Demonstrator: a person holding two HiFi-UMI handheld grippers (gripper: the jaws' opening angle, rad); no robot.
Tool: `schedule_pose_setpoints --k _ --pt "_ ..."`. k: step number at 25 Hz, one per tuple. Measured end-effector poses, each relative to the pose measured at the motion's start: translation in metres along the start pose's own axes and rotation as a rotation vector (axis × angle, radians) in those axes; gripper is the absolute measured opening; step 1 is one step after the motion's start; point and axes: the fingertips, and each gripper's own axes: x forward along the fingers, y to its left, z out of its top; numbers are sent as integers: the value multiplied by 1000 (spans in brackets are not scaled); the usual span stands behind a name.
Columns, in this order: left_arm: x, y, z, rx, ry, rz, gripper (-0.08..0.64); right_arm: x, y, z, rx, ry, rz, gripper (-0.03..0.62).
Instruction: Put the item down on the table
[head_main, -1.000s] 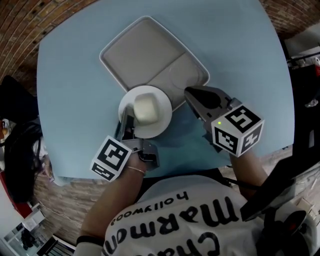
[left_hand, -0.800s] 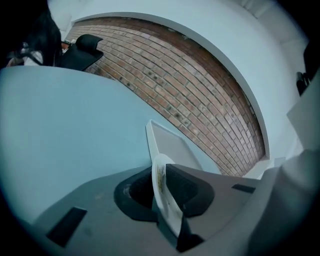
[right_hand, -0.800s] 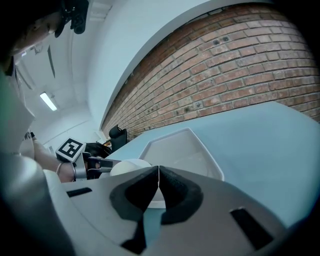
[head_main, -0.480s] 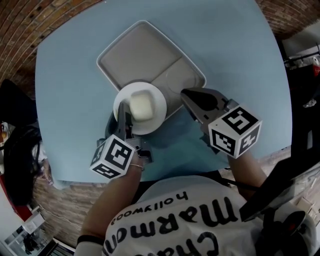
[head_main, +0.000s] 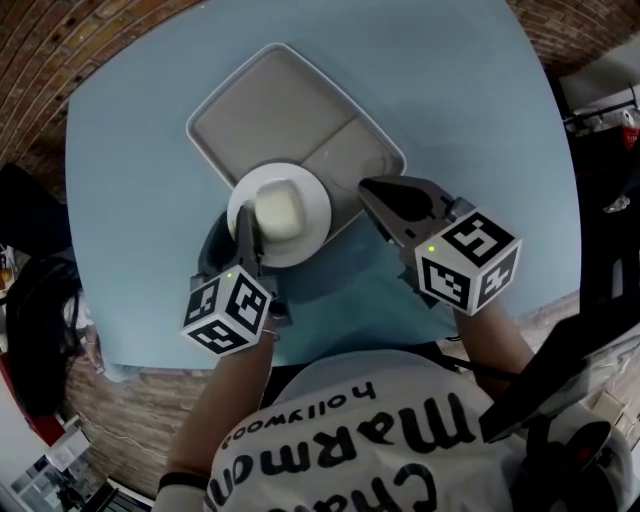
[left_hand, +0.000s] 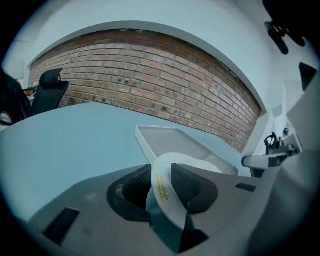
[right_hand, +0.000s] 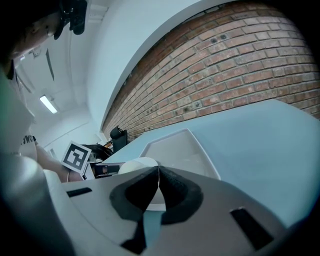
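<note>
A round white plate (head_main: 304, 222) carries a pale cream block (head_main: 277, 210). My left gripper (head_main: 246, 238) is shut on the plate's near-left rim, and the plate hangs over the near edge of the grey tray (head_main: 262, 108), casting a shadow on the blue table (head_main: 140, 170). In the left gripper view the plate's rim (left_hand: 163, 187) sits clamped between the jaws of the left gripper (left_hand: 161, 179). My right gripper (head_main: 371, 191) is shut with nothing in it, just right of the plate. In the right gripper view its jaws meet at the right gripper (right_hand: 159, 172), with the plate (right_hand: 136, 165) behind them.
The tray (right_hand: 175, 150) has two compartments and lies diagonally at the table's middle. A brick floor rings the table; a black chair (left_hand: 50, 87) stands off to the left. The person's torso is close to the table's near edge (head_main: 340, 340).
The left gripper and the plate have drifted slightly away from the person, toward the tray. The right gripper has barely moved.
</note>
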Motion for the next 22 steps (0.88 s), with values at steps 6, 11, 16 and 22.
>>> schedule_pose_setpoints --k 6,11,16,22 --pt "2 -11 -4 87 10 -46 103 0 2 3 0 -4 7 11" --pt "6 -16 -5 96 13 -56 103 1 1 2 0 3 10 11" --pt "9 -23 -7 91 12 -72 103 1 1 2 -5 6 7 11" --pt "9 -24 -7 105 12 -71 104 0 3 2 -13 11 7 11"
